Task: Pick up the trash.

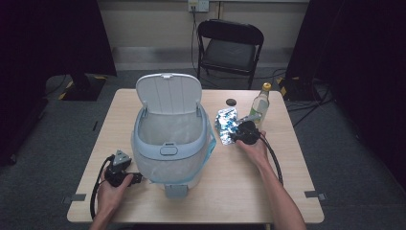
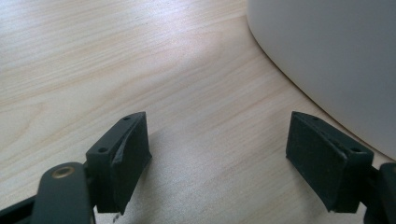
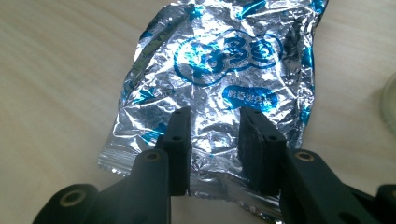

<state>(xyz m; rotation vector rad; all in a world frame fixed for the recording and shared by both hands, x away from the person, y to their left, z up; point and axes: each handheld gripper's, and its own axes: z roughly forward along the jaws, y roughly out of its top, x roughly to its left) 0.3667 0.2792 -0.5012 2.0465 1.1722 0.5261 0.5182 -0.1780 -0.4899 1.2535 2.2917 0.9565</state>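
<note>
A crinkled silver and blue foil packet (image 1: 225, 122) (image 3: 219, 70) lies flat on the wooden table (image 1: 268, 191), to the right of a pale blue lidded bin (image 1: 170, 143). The bin's lid (image 1: 167, 93) is flipped up. My right gripper (image 1: 234, 136) (image 3: 212, 149) rests on the packet's near edge, its jaws narrowed but apart, with foil showing in the gap. My left gripper (image 1: 136, 178) (image 2: 217, 158) lies low on the table at the bin's front left, jaws wide apart and nothing between them. The bin's wall (image 2: 327, 51) curves just to its right.
A clear bottle with a yellow cap (image 1: 260, 105) stands upright behind the packet, and its edge shows at the right of the right gripper view. A small black disc (image 1: 231, 102) lies at the table's back. A black folding chair (image 1: 230, 45) stands beyond the table.
</note>
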